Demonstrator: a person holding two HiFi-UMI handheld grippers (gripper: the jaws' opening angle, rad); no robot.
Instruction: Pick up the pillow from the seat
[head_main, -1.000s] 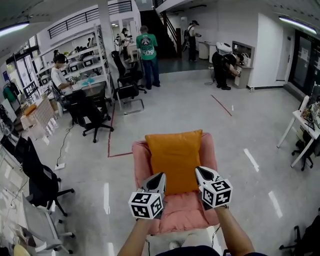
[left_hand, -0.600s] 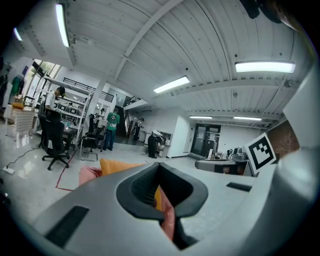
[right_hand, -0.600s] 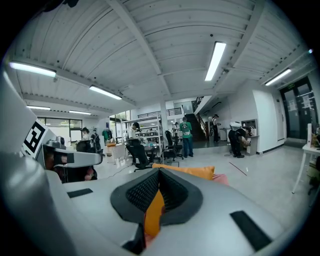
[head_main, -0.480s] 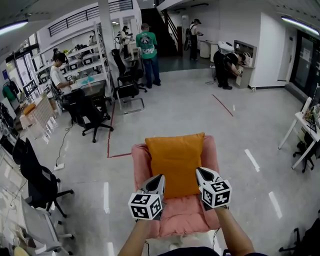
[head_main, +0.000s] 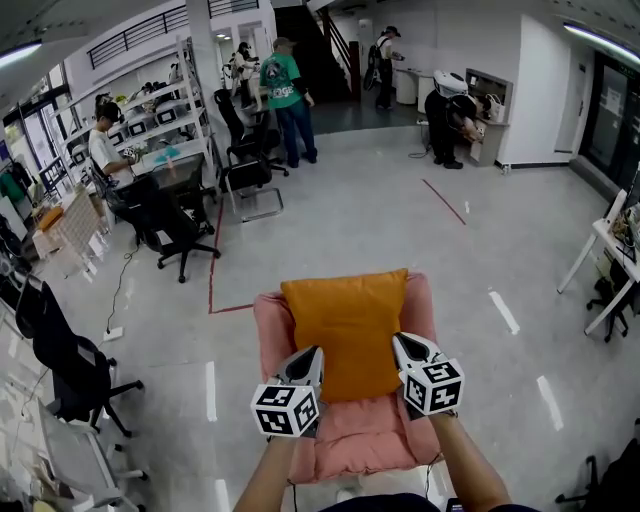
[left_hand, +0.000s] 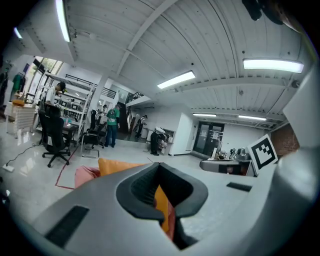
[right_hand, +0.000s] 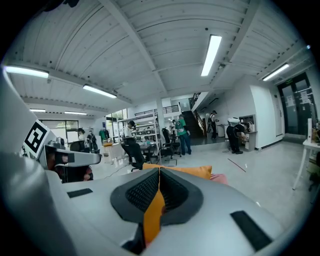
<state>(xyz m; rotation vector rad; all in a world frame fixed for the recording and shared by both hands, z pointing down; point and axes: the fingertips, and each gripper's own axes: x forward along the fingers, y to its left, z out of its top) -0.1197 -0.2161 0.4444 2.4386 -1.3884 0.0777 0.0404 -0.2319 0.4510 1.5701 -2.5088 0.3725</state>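
Note:
An orange pillow (head_main: 345, 325) leans upright against the back of a pink padded seat (head_main: 370, 440) in the head view. My left gripper (head_main: 310, 354) is at the pillow's lower left edge and my right gripper (head_main: 400, 342) at its lower right edge. Both are shut, with nothing between the jaws. In the left gripper view the closed left gripper (left_hand: 160, 165) points at the pillow (left_hand: 112, 165) and the seat (left_hand: 85, 175). Over the closed right gripper (right_hand: 160, 169) in the right gripper view I see the pillow's top edge (right_hand: 192, 171).
Black office chairs (head_main: 170, 225) (head_main: 65, 360) stand to the left by desks and shelving. Several people (head_main: 285, 95) are at the back of the room. A white table (head_main: 610, 240) is at the right edge. A red tape line (head_main: 212, 260) runs on the floor behind the seat.
Both grippers and the head camera have come a little closer to the seat. The pillow rests where it was, and the jaws stay shut.

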